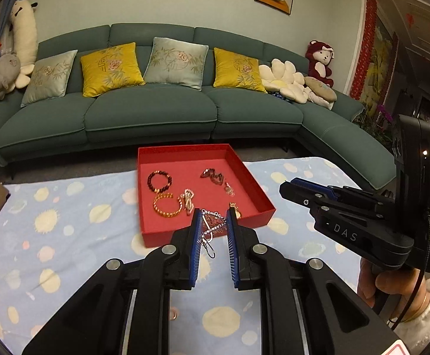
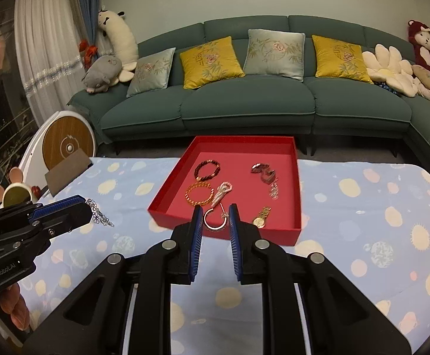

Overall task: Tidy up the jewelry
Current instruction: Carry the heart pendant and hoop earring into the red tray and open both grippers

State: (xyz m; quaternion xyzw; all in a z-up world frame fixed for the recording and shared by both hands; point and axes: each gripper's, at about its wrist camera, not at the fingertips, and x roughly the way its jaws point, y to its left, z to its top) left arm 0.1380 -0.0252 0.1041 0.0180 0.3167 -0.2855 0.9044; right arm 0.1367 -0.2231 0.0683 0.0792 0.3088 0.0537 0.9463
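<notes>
A red tray (image 1: 185,148) lies on the spotted blue blanket and holds a dark bead bracelet (image 1: 159,181), an amber bracelet (image 1: 167,205), a pearly clip (image 1: 188,201), a dark red clip (image 1: 213,176) and a gold watch (image 1: 235,210). My left gripper (image 1: 213,216) hovers over the tray's near edge. It is shut on a silver flower chain (image 1: 210,232) that dangles from its fingertips; the chain (image 2: 101,217) also shows in the right wrist view. My right gripper (image 2: 215,210) is raised before the tray (image 2: 238,139), shut on a gold hoop earring (image 2: 213,222).
A small ring (image 1: 173,315) lies on the blanket (image 1: 67,236) near me. A green sofa (image 1: 149,115) with cushions stands behind the table. A brown box (image 2: 67,171) and a round white device (image 2: 67,145) sit at the table's left end.
</notes>
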